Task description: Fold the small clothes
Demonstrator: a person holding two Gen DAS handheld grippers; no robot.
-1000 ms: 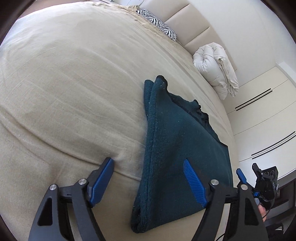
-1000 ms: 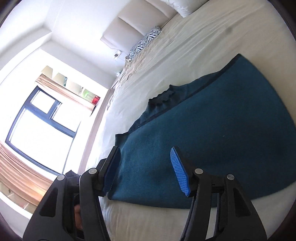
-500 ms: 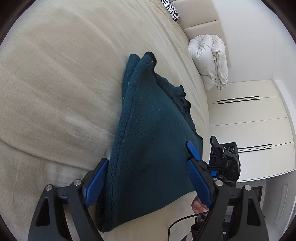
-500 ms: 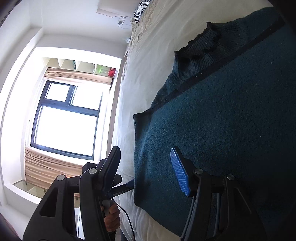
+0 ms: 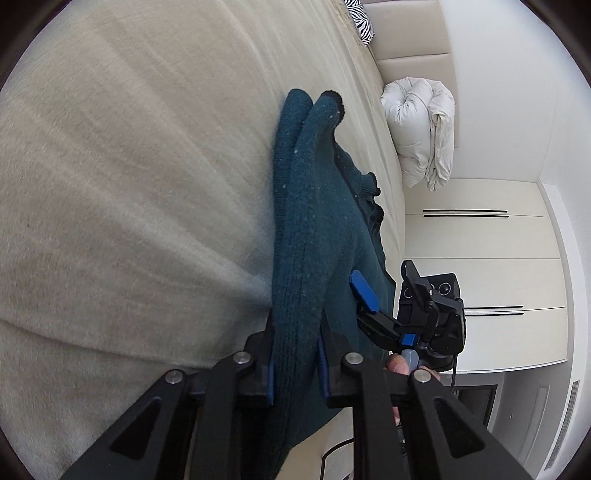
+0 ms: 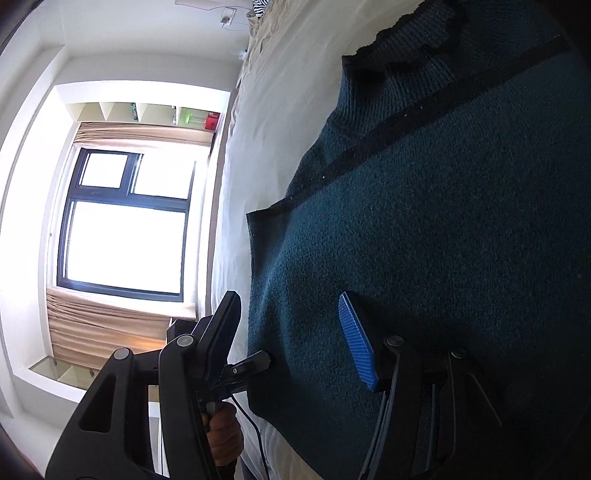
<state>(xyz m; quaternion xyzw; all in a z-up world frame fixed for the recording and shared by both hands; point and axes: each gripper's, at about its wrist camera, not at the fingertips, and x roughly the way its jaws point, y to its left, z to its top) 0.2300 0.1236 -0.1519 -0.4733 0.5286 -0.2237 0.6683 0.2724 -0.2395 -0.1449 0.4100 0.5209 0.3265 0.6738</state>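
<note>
A dark teal knitted sweater (image 5: 314, 229) lies folded lengthwise on the beige bed. My left gripper (image 5: 295, 369) has its jaws closing, and both blue pads pinch the thick folded edge nearest the camera. In the right wrist view the sweater (image 6: 443, 240) fills the right side. My right gripper (image 6: 291, 332) straddles its near corner edge; its jaws are closing slightly, the fabric is between them and the pads do not press on it. The left gripper's fingertip (image 6: 258, 360) touches that same edge. The right gripper (image 5: 388, 288) also shows beside the sweater.
The bedsheet (image 5: 129, 184) spreads wide to the left of the sweater. A rolled white duvet (image 5: 421, 125) and a zebra pillow (image 5: 360, 22) lie at the headboard. White wardrobe doors (image 5: 480, 236) stand beyond the bed. A bright window (image 6: 125, 221) faces the other side.
My left gripper came down onto the sweater's near fold and its jaws went from wide apart to pinching it. My right gripper swung in close over the sweater's corner.
</note>
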